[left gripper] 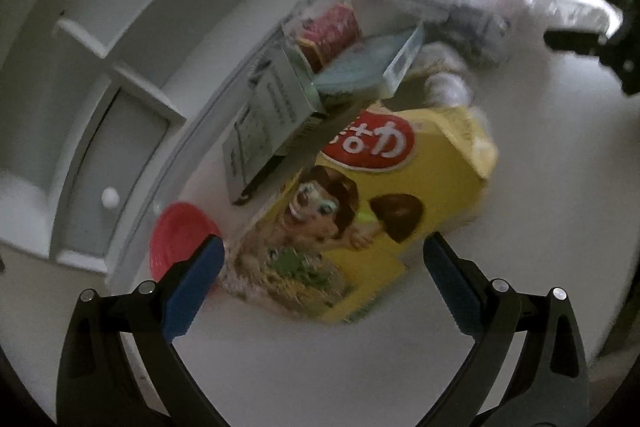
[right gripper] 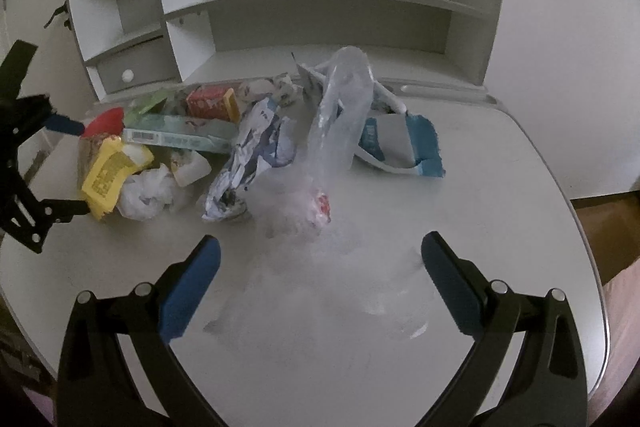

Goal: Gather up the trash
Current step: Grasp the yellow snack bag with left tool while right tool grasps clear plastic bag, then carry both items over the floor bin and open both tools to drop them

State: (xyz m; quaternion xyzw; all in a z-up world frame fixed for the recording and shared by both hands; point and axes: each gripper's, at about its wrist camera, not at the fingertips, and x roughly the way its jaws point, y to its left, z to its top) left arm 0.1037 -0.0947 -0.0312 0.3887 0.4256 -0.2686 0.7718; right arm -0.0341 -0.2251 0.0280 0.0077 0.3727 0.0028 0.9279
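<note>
A: Left wrist view, entry: my left gripper (left gripper: 323, 259) is spread wide, holding nothing, poised over the yellow snack box (left gripper: 372, 211) near the desk's left edge. Nothing looks collected yet, in my judgement; all the trash still lies on the white desk (right gripper: 500, 227).

B: And your right?

A: My right gripper (right gripper: 320, 255) is also wide open and empty, over the clear plastic bag (right gripper: 340, 131) at mid-desk, which looks unfilled.

B: Count, left to right?

A: One red lid (right gripper: 105, 118); one yellow snack box; one crumpled white wad (right gripper: 146, 197); one long teal box (right gripper: 180, 139); one small red carton (right gripper: 208, 101); one crushed blue-white wrapper (right gripper: 248, 163); one clear plastic bag; one torn blue-and-white pack (right gripper: 404, 143) toward the back right. Smaller scraps behind are too blurred to count.
</note>
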